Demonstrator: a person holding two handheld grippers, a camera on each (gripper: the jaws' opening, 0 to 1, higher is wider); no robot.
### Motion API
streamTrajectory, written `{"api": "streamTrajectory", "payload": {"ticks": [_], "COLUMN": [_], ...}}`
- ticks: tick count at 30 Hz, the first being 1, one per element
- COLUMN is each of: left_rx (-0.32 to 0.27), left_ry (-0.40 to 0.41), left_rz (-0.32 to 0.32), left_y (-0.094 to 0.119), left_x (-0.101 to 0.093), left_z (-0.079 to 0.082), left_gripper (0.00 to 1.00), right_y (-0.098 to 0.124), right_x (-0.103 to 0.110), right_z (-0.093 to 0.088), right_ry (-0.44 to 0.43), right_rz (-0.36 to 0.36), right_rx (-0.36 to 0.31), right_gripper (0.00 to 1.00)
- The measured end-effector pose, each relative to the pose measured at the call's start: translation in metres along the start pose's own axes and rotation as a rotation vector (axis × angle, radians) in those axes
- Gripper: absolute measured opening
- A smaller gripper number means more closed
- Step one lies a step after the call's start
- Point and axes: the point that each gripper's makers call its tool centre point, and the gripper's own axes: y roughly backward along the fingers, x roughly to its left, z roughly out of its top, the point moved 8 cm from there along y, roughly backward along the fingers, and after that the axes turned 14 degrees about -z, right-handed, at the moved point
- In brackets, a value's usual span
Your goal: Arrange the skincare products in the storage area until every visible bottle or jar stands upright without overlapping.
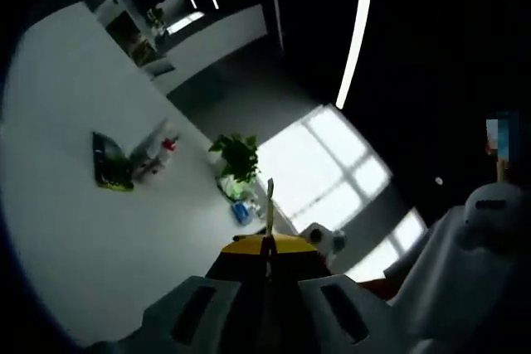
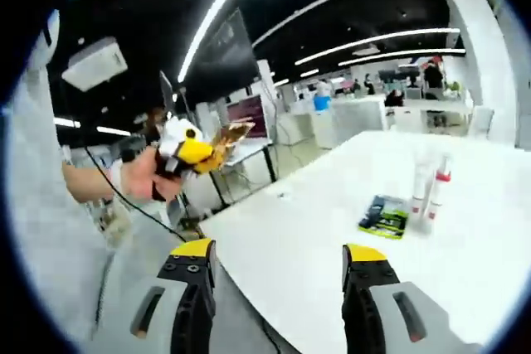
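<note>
My left gripper [image 1: 267, 242] is shut on a thin golden sachet [image 1: 270, 198], seen edge-on above its yellow tips. In the right gripper view a hand holds that left gripper [image 2: 192, 153] up in the air left of the table, the sachet [image 2: 230, 134] sticking out of it. My right gripper [image 2: 282, 267] is open and holds nothing, low over the near table corner. Far off on the white table [image 2: 315, 238] stand slender pale bottles [image 2: 419, 191], one with a red cap [image 2: 437, 192], beside a flat dark green pack [image 2: 383, 215]. The left gripper view shows the same bottles [image 1: 151, 155] and pack [image 1: 110, 163].
A potted plant [image 1: 236, 157] and a small blue item [image 1: 242, 211] sit near the table's edge [image 1: 199, 134]. A person's pale sleeve [image 2: 50, 205] lies at the left. Desks and screens stand in the office behind.
</note>
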Motion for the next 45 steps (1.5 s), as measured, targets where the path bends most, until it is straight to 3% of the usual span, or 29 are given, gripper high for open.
{"api": "streamTrajectory", "payload": {"ticks": [4, 9, 11, 15, 25, 33, 38, 42, 45], "left_rx": [-0.007, -0.032, -0.035, -0.038, -0.079, -0.023, -0.039, -0.062, -0.076], "left_ry": [0.004, 0.011, 0.014, 0.035, 0.118, 0.192, 0.246, 0.289, 0.306], "left_rz": [0.023, 0.061, 0.08, 0.118, 0.174, 0.298, 0.345, 0.377, 0.397], "left_y": [-0.001, -0.003, -0.004, -0.005, -0.017, -0.016, -0.017, -0.017, -0.019], "left_x": [0.006, 0.02, 0.028, 0.051, 0.11, 0.172, 0.206, 0.236, 0.257], "left_z": [0.026, 0.056, 0.066, 0.08, 0.109, 0.107, 0.111, 0.116, 0.12], "left_gripper": [0.0, 0.0, 0.0, 0.0, 0.0, 0.0, 0.0, 0.0, 0.0], "right_y": [0.0, -0.008, -0.009, -0.008, -0.011, -0.01, -0.012, -0.008, -0.011], "right_x": [0.004, 0.01, 0.015, 0.019, 0.013, 0.008, 0.009, 0.005, 0.004], "right_z": [-0.006, -0.007, -0.01, -0.015, -0.019, -0.027, -0.029, -0.024, -0.027], "right_ry": [0.116, 0.298, 0.32, 0.388, 0.386, 0.383, 0.383, 0.374, 0.367], "right_rz": [-0.076, -0.123, -0.11, -0.081, -0.096, -0.111, -0.101, -0.122, -0.133], "right_rx": [0.01, -0.016, -0.008, 0.009, 0.038, 0.085, 0.101, 0.078, 0.101], "right_gripper": [0.58, 0.49, 0.48, 0.35, 0.36, 0.33, 0.33, 0.24, 0.27]}}
